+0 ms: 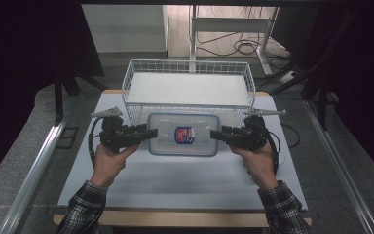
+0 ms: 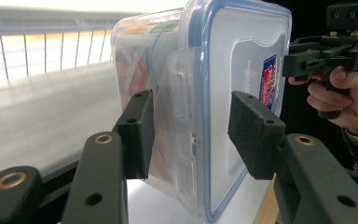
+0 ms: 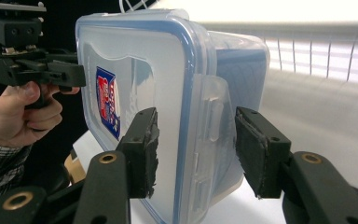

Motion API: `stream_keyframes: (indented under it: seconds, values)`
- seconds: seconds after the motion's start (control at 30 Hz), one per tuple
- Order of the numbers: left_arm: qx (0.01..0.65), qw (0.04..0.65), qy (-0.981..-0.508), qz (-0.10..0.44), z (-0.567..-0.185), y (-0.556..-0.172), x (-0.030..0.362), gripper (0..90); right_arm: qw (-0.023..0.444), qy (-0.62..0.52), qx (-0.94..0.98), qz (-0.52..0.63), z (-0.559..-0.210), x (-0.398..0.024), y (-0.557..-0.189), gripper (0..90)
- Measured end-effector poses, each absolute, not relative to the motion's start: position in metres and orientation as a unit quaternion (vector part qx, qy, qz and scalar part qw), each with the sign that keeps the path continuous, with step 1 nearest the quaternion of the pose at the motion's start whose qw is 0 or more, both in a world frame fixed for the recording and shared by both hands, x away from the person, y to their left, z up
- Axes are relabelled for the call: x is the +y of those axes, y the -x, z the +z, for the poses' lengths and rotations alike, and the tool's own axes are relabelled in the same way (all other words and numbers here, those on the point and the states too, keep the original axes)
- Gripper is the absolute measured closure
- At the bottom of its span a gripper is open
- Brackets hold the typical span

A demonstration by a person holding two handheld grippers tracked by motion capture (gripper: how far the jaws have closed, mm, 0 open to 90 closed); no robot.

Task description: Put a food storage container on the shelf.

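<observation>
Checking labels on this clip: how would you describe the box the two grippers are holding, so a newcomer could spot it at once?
Start at the white wire basket on the far side of the table. Just in front of it, between the left gripper and right gripper, is the plastic container. It is clear and rectangular, with a blue-rimmed clip lid and a red-and-blue sticker in the middle.

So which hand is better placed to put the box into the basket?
Neither alone: left gripper and right gripper each clamp one end of the box, level before the wire basket. Both should carry.
</observation>
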State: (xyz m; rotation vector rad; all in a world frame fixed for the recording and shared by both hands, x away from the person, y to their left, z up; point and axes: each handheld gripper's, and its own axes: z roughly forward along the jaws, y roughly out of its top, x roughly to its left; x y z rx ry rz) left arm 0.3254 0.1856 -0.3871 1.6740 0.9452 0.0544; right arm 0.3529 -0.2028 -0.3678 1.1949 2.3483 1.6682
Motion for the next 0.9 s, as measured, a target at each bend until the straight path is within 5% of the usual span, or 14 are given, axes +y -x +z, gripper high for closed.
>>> stream_keyframes:
  seconds: [0.9]
  values:
    - [0.381,0.599,-0.703,0.047,-0.317,-0.380,0.192,52.0,0.047,-0.367,0.730,0.574,-0.294,-0.198,-0.402,51.0]
